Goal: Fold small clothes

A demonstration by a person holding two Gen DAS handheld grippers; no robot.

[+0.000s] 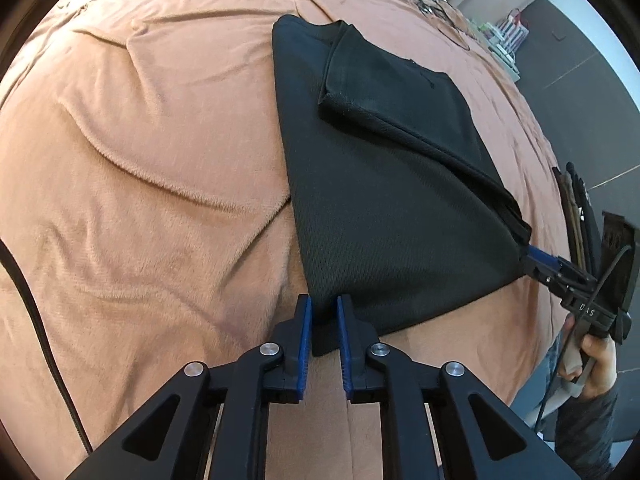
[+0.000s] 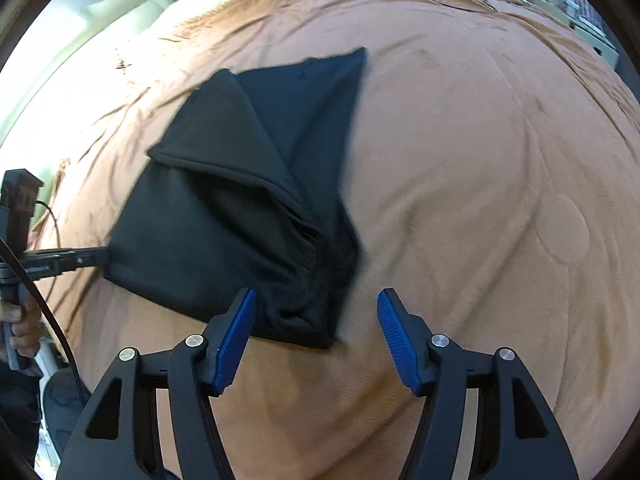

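Black shirt: a small black shirt (image 1: 384, 208) lies on the bed, part folded, with one sleeve (image 1: 360, 80) turned over on top of it. The near edge is lifted a little off the blanket. In the right wrist view the shirt (image 2: 224, 216) sits to the left of the middle

Left gripper: the left gripper (image 1: 324, 336) is at the near left corner of the shirt. Its two blue fingers (image 1: 305, 344) are close together with the black cloth pinched between them. In the right wrist view the same gripper (image 2: 94, 258) comes in from the left and touches the edge of the shirt

Right gripper: in its own view the right gripper (image 2: 316, 336) has its blue fingers (image 2: 236, 336) spread wide. The near right corner of the shirt lies between them and nothing is squeezed. In the left wrist view this gripper (image 1: 532, 256) sits right at that corner, but that view cannot tell if it holds the cloth

Right hand: a hand (image 1: 596, 364) is wrapped around the handle of the right gripper at the far right edge

Bed: a soft peach-brown blanket (image 1: 140, 160) covers the bed, with many folds and wrinkles

Cable: a thin black cable (image 1: 36, 320) runs down the left side of the blanket

Far corner: some dark wires (image 1: 436, 8) lie on the blanket well apart from the shirt
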